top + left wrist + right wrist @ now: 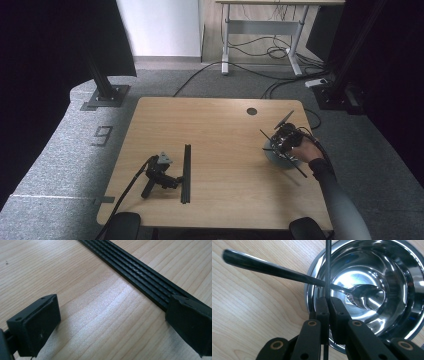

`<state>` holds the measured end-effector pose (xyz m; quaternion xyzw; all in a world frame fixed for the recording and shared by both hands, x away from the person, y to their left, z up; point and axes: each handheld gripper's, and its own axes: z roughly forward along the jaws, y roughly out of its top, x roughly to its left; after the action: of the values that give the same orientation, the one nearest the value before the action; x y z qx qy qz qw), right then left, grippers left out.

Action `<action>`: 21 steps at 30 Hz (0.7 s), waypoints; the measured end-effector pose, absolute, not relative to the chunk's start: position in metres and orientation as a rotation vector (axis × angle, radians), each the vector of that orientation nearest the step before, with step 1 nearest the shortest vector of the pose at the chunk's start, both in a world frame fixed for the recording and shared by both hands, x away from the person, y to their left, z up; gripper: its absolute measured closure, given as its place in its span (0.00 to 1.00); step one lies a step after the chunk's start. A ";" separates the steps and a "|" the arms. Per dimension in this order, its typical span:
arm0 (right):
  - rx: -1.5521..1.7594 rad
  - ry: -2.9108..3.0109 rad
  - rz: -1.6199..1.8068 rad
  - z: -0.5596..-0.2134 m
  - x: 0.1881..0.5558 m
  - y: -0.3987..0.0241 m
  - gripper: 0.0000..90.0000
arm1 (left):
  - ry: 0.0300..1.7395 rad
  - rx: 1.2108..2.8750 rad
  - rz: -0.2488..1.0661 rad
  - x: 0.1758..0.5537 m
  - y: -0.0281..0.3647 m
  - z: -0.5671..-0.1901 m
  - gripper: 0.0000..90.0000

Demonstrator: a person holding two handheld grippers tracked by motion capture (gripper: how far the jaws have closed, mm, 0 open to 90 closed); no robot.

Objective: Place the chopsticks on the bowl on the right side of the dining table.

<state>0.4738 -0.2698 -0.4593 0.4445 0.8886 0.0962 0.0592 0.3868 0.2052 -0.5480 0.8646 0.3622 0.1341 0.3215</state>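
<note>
Sleeve and hand: the person's right forearm (340, 200) comes in from the bottom right. The hand (306, 150) carries its tool out over the right side of the table, where the work is.
Table: a pale wood top (215, 125) with one round hole near the far edge; everything handled is on it or just above it.
Ribbed strip: a long black rail (186, 172) lies flat left of centre. It appears parked, away from the bowl.
Steel bowl: the bowl (397, 270) stands near the table's right edge, under the right hand. In the high view it is a grey disc half hidden by the tool; the right gripper view shows its polished inside.
Left gripper: it (175, 181) lies on the table with no hand on it. Its jaws are wide apart, holding nothing. The left gripper view shows one pad overlapping the strip's edge; whether they touch cannot be told.
Right gripper: its claw (328, 302) is clamped tight on a thin rod and aimed down into the bowl, probably to work at what lies inside.
Spoon: the spoon (367, 296) rests in the bowl's bottom, its dark handle leaning out over the rim.
Thin rod: the rod (328, 265) runs straight up from the pinched pads and crosses in front of the spoon handle.
</note>
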 end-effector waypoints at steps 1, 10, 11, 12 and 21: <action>1.351 2.690 0.297 -0.461 0.474 -0.271 0.95 | 0.951 2.271 0.352 0.387 0.205 -0.548 0.00; 1.378 2.675 0.342 -0.465 0.475 -0.275 0.95 | 0.952 2.271 0.352 0.387 0.205 -0.548 0.00; 1.378 2.673 0.354 -0.465 0.474 -0.276 0.94 | 0.951 2.271 0.353 0.387 0.205 -0.548 0.00; 1.379 2.669 0.366 -0.464 0.473 -0.276 0.91 | 0.952 2.271 0.352 0.387 0.205 -0.548 0.00; 1.339 2.505 0.503 -0.450 0.455 -0.281 0.54 | 0.952 2.270 0.352 0.387 0.205 -0.548 0.00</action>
<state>0.4552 -0.2809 -0.4500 0.4604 0.8612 0.1730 0.1279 0.3868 0.2051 -0.5480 0.8644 0.3625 0.1340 0.3215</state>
